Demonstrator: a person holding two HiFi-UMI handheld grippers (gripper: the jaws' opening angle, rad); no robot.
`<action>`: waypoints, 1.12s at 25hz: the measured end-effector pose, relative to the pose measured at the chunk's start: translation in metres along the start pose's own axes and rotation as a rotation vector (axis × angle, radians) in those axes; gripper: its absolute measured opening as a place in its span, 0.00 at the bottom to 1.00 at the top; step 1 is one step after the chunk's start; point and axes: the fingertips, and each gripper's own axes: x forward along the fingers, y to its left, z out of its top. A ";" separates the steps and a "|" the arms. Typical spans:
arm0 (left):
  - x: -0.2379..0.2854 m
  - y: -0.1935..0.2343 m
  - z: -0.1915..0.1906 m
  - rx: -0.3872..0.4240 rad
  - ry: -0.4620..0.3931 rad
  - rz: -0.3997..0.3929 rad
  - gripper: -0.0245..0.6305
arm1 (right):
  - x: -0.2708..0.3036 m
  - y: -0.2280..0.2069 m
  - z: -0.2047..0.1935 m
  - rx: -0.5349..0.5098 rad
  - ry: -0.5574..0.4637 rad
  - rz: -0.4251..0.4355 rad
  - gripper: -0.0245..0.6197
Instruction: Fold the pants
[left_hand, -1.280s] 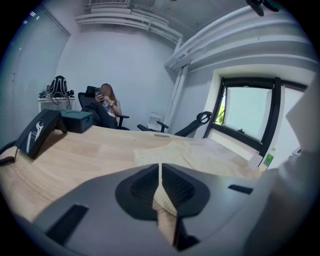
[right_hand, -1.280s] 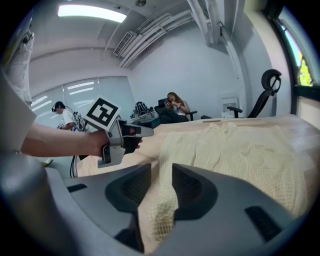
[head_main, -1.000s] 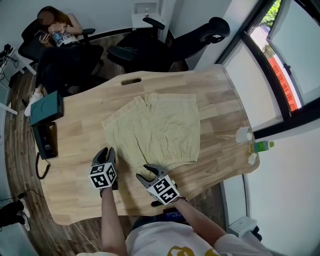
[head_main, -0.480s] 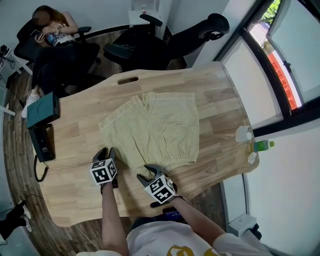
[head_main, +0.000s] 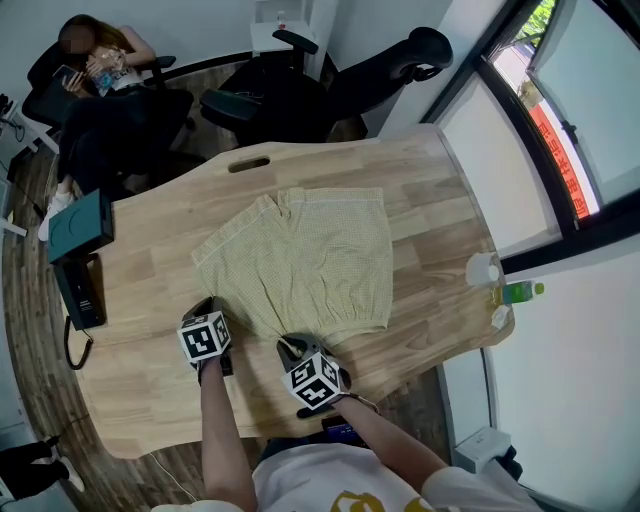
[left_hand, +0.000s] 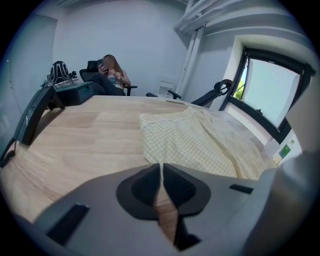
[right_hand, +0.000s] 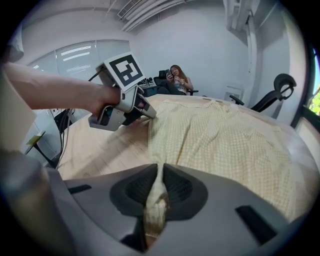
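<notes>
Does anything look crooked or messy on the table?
Yes. The pants lie crooked on the table, not lined up with its edges. One leg splays out toward the left, and the cloth along the near edge looks bunched.

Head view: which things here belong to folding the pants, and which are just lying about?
Part of the job: pants; left gripper and right gripper, whose jaws have just been closing on the pants' near edge; table.
Just lying about: teal case, black corded device, white cup, green bottle, office chairs.

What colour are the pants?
The pants are pale yellow with tiny checks; clearest in right gripper view.
</notes>
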 end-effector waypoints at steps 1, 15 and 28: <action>0.001 -0.001 0.000 -0.009 0.001 -0.005 0.07 | -0.001 0.000 0.000 0.002 0.000 0.003 0.10; -0.019 -0.010 0.034 -0.115 -0.094 -0.094 0.06 | -0.019 -0.012 0.021 0.124 -0.075 0.022 0.08; -0.063 -0.037 0.103 -0.168 -0.244 -0.172 0.06 | -0.059 -0.028 0.061 0.176 -0.221 -0.014 0.08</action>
